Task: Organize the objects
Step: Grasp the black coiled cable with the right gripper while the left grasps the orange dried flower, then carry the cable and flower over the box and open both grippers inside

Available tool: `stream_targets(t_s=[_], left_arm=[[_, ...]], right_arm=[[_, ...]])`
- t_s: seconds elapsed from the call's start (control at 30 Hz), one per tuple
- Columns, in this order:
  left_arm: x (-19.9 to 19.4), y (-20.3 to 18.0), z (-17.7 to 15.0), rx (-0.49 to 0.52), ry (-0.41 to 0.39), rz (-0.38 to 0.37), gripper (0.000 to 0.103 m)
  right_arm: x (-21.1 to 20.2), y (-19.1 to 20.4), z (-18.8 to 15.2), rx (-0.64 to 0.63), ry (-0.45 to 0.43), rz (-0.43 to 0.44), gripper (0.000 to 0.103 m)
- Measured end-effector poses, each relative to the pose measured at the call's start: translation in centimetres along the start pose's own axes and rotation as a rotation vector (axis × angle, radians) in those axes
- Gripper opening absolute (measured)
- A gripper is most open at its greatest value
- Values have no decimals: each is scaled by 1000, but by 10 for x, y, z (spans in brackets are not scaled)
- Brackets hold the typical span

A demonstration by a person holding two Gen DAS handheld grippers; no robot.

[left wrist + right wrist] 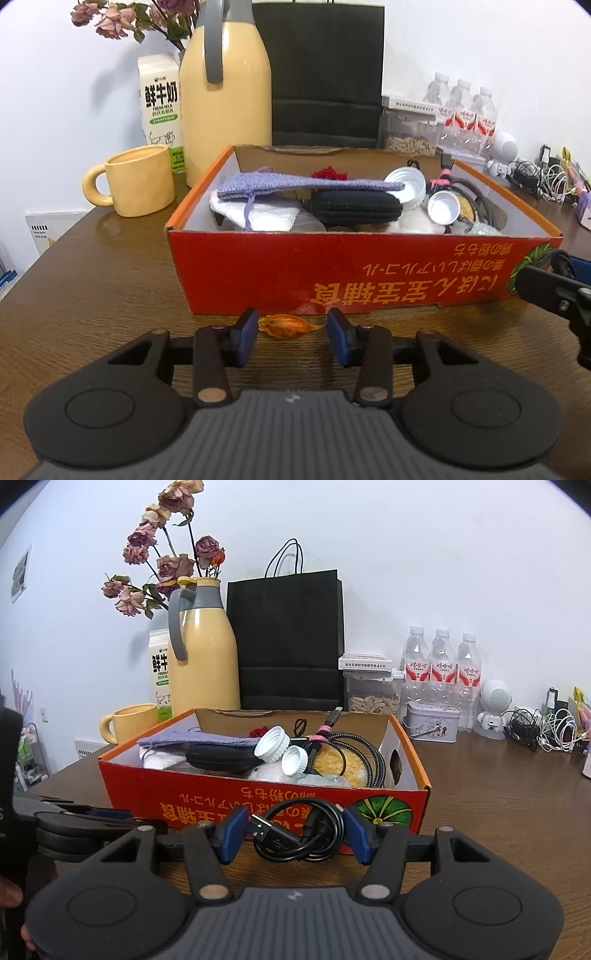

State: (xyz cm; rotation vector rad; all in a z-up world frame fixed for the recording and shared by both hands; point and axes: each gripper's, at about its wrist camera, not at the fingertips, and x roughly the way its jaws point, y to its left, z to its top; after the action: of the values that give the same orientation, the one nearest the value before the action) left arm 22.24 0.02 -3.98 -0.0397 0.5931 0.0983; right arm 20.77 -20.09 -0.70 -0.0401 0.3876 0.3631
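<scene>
Wooden table (pixel 110 266), red box (pixel 332 266) nearly full — we straddle the amber wrapper (pixel 284 325) with left gripper (pixel 291 334) narrowed, untouching, while right gripper (pixel 291 830) clamps the coiled black cable (pixel 295 834) for boxing.

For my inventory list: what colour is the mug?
Pale yellow; the mug shows best in the left wrist view.

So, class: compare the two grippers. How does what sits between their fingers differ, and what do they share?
The left gripper has a small orange dried flower bud lying on the wooden table between its pads, which do not touch it. The right gripper is closed on a coiled black USB cable, its pads against the coil. Both have blue pads and sit in front of the red cardboard box.
</scene>
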Motion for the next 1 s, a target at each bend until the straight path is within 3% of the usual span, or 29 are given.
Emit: stream_targets(t_s=[0.27,0.53,1.0], left_arm=[[-27,-2,6,-15,-82,-31,42],[-40,-12,40,-19,-164,-79,42],[-8,-13,96,-88,-236,-83,42]], right_arm=[[-4,1,4,-9,-30,2,56],[0,1,27,-54,-64,-12,56],[51,1,78,-69,-93,-33,56]])
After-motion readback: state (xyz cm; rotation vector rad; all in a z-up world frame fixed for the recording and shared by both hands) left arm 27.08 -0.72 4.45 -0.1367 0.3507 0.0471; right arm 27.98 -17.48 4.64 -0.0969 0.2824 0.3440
